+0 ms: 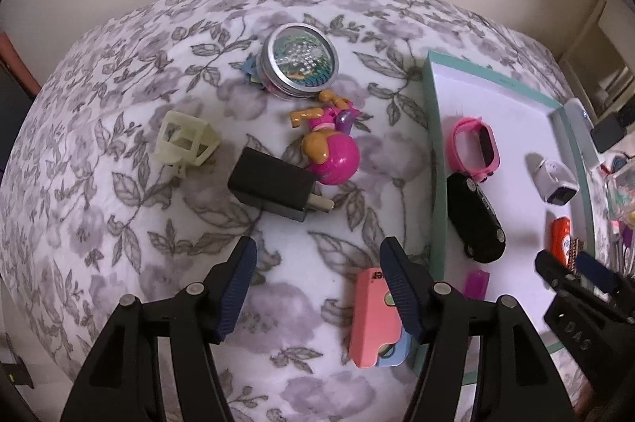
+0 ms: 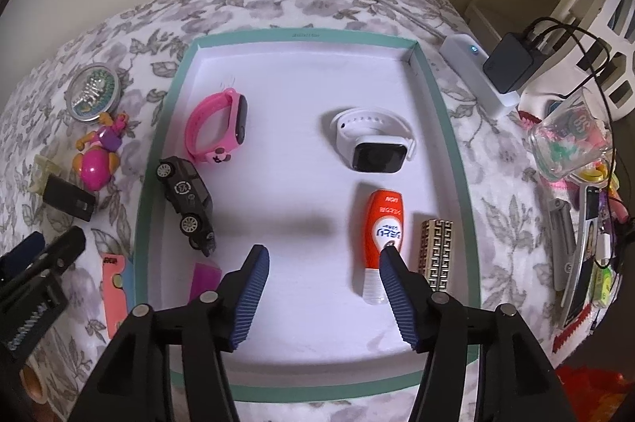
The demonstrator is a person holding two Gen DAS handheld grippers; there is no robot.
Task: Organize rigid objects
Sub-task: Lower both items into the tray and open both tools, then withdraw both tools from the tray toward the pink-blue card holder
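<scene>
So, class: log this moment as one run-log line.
left gripper: open, empty | right gripper: open, empty, over tray | orange bottle: in tray | black charger: outside tray

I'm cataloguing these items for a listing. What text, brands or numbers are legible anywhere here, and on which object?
"LION", seen upside down: orange bottle in the tray.
Blue script on the bottle's white label: not legible.
"er", the end of a cut-off word: pink card on the bedspread.
Round number mark, "80" or "88", unclear: glass jar.
Faint print on the tray's far rim: too small.
</scene>
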